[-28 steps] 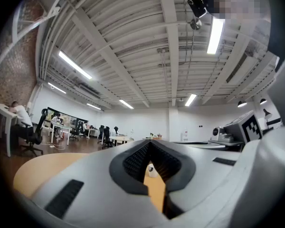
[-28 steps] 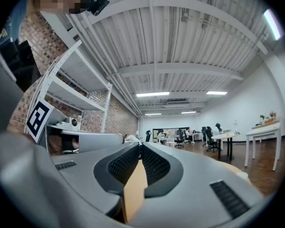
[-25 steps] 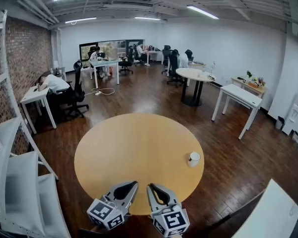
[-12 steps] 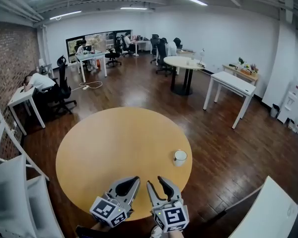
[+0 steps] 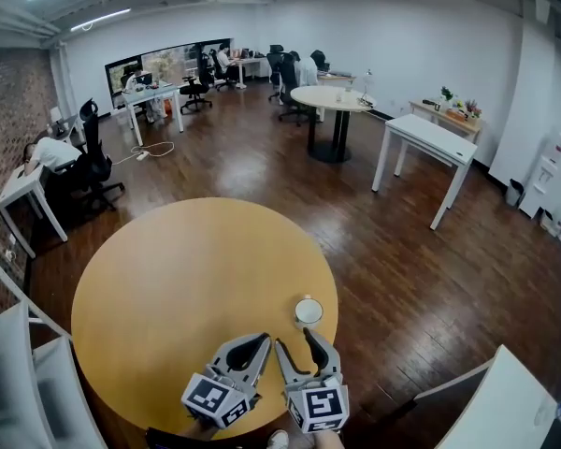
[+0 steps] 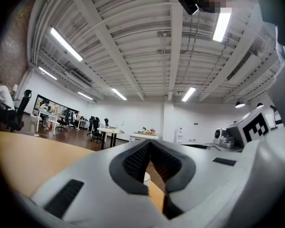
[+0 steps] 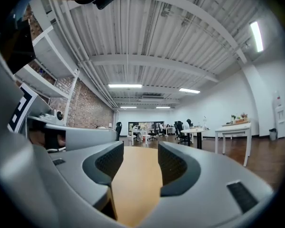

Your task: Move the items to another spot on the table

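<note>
A white cup (image 5: 309,311) stands near the right edge of the round wooden table (image 5: 168,279). Both grippers hover over the table's near edge, just short of the cup. My left gripper (image 5: 259,343) is shut with its tips touching, and the cup (image 6: 147,176) shows small through the gap behind those tips. My right gripper (image 5: 297,340) sits just left of the cup and a little nearer to me. Its jaws are opening, and only bare tabletop (image 7: 135,184) shows between them. In the right gripper view, the right gripper (image 7: 141,160) holds nothing, and the cup is out of sight.
White shelving (image 5: 19,382) stands at the lower left and a white board (image 5: 496,410) at the lower right. Farther off are a round table (image 5: 332,98), a white desk (image 5: 430,138) and people seated at desks (image 5: 47,152). Dark wood floor surrounds the table.
The right gripper's jaws have spread apart from shut. The view has swung, and the cup now lies closer to both grippers. The left jaws stay shut.
</note>
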The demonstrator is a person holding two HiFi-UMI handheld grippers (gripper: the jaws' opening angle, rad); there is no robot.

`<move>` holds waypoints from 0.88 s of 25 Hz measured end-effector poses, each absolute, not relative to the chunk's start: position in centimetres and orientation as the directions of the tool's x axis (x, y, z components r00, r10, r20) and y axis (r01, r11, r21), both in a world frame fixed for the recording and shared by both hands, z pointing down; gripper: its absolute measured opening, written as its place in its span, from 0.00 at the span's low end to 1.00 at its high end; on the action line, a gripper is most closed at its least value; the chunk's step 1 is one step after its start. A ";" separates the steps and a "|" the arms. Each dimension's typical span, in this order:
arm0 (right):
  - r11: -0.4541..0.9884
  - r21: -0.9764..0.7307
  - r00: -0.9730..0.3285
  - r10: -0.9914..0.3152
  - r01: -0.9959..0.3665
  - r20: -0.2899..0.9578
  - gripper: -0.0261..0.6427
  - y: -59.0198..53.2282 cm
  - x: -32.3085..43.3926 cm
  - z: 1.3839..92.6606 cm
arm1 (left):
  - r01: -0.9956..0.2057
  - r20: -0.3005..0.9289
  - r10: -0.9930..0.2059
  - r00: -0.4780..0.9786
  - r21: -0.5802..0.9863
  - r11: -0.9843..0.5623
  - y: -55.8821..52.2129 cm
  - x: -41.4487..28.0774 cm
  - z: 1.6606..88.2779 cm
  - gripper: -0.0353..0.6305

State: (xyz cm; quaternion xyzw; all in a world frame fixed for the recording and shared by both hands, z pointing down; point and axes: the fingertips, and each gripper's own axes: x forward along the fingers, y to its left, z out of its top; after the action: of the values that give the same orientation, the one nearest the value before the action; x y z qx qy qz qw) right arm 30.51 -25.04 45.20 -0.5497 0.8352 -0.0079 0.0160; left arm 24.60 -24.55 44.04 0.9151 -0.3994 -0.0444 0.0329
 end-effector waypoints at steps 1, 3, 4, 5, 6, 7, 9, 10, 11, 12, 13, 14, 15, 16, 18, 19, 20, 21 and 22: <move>0.386 -0.038 -0.386 -0.923 -0.922 -0.011 0.40 -25.9 31.4 45.9 | -0.729 -0.045 -0.735 0.676 0.102 -0.677 -25.3 25.1 44.5 0.06; 0.372 -0.053 -0.373 -0.928 -0.927 0.011 0.44 -27.4 32.6 47.5 | -0.735 -0.027 -0.742 0.670 0.115 -0.668 -26.6 25.5 45.7 0.06; 0.368 -0.058 -0.370 -0.929 -0.928 0.023 0.44 -28.0 33.0 48.4 | -0.738 -0.019 -0.745 0.667 0.117 -0.664 -27.1 25.6 46.3 0.06; 0.367 -0.061 -0.369 -0.929 -0.928 0.035 0.45 -28.6 33.3 49.2 | -0.742 -0.011 -0.748 0.664 0.118 -0.660 -27.6 25.8 46.8 0.06; 0.367 -0.060 -0.370 -0.928 -0.928 0.047 0.49 -29.2 33.6 49.9 | -0.745 -0.005 -0.751 0.660 0.120 -0.656 -28.1 26.0 47.3 0.06; 0.368 -0.059 -0.372 -0.926 -0.928 0.061 0.49 -29.9 33.9 50.7 | -0.749 0.000 -0.755 0.656 0.122 -0.651 -28.7 26.3 47.7 0.06; 0.374 -0.058 -0.378 -0.921 -0.926 0.090 0.55 -31.2 34.2 52.1 | -0.757 0.016 -0.763 0.647 0.132 -0.640 -29.7 26.9 48.6 0.06; 0.378 -0.057 -0.382 -0.918 -0.924 0.107 0.57 -31.9 34.3 52.8 | -0.761 0.025 -0.766 0.643 0.137 -0.634 -30.2 27.1 49.0 0.06; 0.381 -0.056 -0.385 -0.914 -0.923 0.125 0.60 -32.5 34.4 53.6 | -0.764 0.035 -0.768 0.639 0.143 -0.629 -30.6 27.4 49.5 0.06; 0.382 -0.058 -0.386 -0.911 -0.922 0.142 0.61 -33.0 34.5 54.4 | -0.767 0.044 -0.770 0.636 0.148 -0.625 -31.0 27.6 50.0 0.06; 0.378 -0.061 -0.383 -0.910 -0.924 0.156 0.61 -33.5 34.6 55.3 | -0.768 0.053 -0.771 0.634 0.152 -0.622 -31.3 27.8 50.5 0.06; 0.370 -0.065 -0.376 -0.911 -0.927 0.167 0.67 -34.0 34.8 56.1 | -0.769 0.063 -0.771 0.634 0.155 -0.620 -31.6 28.0 51.0 0.06; 0.360 -0.068 -0.366 -0.913 -0.931 0.178 0.67 -34.6 35.0 57.0 | -0.769 0.073 -0.769 0.635 0.156 -0.620 -31.8 28.1 51.5 0.06; 0.350 -0.073 -0.358 -0.914 -0.934 0.189 0.68 -35.1 35.2 57.8 | -0.769 0.082 -0.767 0.636 0.155 -0.621 -32.1 28.1 51.9 0.06; 0.342 -0.092 -0.354 -0.910 -0.935 0.215 0.71 -36.2 35.4 59.5 | -0.770 0.097 -0.767 0.635 0.154 -0.619 -32.6 28.0 52.6 0.06; 0.344 -0.103 -0.359 -0.905 -0.933 0.228 0.72 -36.7 35.3 60.3 | -0.773 0.104 -0.768 0.631 0.155 -0.615 -32.9 27.9 52.9 0.06; 0.347 -0.111 -0.364 -0.900 -0.931 0.240 0.73 -37.2 35.3 61.0 | -0.777 0.109 -0.771 0.627 0.158 -0.610 -33.2 27.8 53.2 0.06; 0.351 -0.118 -0.369 -0.895 -0.929 0.250 0.73 -37.6 35.2 61.7 | -0.780 0.115 -0.773 0.624 0.161 -0.605 -33.6 27.8 53.5 0.06; 0.354 -0.124 -0.374 -0.891 -0.927 0.257 0.73 -38.0 35.1 62.2 | -0.782 0.120 -0.774 0.621 0.164 -0.602 -33.9 27.8 53.8 0.06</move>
State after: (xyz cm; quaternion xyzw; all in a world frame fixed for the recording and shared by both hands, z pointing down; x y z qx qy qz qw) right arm 35.14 -38.03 62.19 -0.5547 0.8195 -0.1246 -0.0726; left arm 27.75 -33.87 53.76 0.8948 -0.4346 0.0185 0.1005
